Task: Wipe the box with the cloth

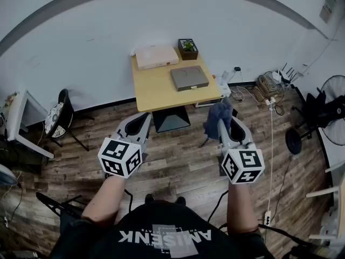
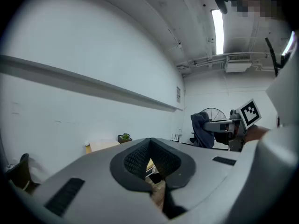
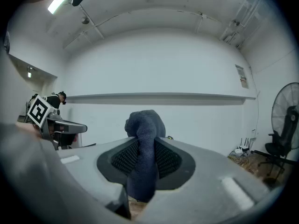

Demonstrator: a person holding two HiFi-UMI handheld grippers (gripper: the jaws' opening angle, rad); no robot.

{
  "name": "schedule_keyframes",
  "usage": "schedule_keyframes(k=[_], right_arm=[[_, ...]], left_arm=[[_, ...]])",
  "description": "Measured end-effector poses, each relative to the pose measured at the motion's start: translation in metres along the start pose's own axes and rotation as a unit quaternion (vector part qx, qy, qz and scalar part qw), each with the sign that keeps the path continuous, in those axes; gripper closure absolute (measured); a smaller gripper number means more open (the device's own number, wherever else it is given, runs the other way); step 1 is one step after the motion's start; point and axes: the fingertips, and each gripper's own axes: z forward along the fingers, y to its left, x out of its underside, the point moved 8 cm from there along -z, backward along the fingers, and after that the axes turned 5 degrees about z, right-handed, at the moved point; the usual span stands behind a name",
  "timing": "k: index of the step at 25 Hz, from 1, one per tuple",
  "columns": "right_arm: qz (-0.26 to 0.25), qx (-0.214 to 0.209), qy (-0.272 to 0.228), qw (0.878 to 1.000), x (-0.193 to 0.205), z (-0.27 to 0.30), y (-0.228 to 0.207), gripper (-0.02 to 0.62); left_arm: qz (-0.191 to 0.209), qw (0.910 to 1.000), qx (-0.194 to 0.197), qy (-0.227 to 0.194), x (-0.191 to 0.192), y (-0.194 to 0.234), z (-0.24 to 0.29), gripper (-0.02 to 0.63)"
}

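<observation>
Head view: the bench (image 1: 156,90) stands at upper centre, carrying a pale box (image 1: 156,56), a grey box (image 1: 189,78) and a potted plant (image 1: 188,48). Both tongs are held over the wooden floor (image 1: 172,161), well apart from the boxes.

Left gripper view: the left tongs (image 2: 152,169) are pressed together with nothing between them.

Right gripper view: the right tongs (image 3: 142,164) pinch a blue cloth (image 3: 145,134), which bunches above the tips.
</observation>
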Motion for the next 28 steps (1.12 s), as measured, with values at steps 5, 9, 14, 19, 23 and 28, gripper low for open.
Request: schedule_keyframes(k=[5,9,14,19,23,28], right_arm=[[0.000,0.002,0.002,1.000,0.001,-0.002,0.001,0.497],[0.000,0.000,0.002,1.000,0.002,-0.006,0.002,0.497],[0.008,-0.018,-0.001,1.000,0.001,-0.009,0.001,0.497],[0.011,-0.024,0.001,1.000,0.003,-0.011,-0.001,0.497],[0.009,-0.029,-0.002,1.000,0.002,-0.010,-0.003,0.497],[0.008,-0.036,-0.006,0.999,-0.002,-0.009,-0.008,0.497]], left_arm=[[0.003,0.9999,0.008,0.006,0.001,-0.003,-0.002,0.609],[0.002,0.9999,0.009,0.007,0.001,-0.006,-0.003,0.609],[0.004,1.0000,0.003,0.006,0.000,-0.012,-0.006,0.609],[0.005,0.9999,-0.010,0.007,0.002,-0.014,-0.007,0.609],[0.007,0.9999,-0.012,0.008,0.002,-0.017,-0.005,0.609],[0.008,0.9998,-0.016,0.009,0.001,-0.021,-0.003,0.609]])
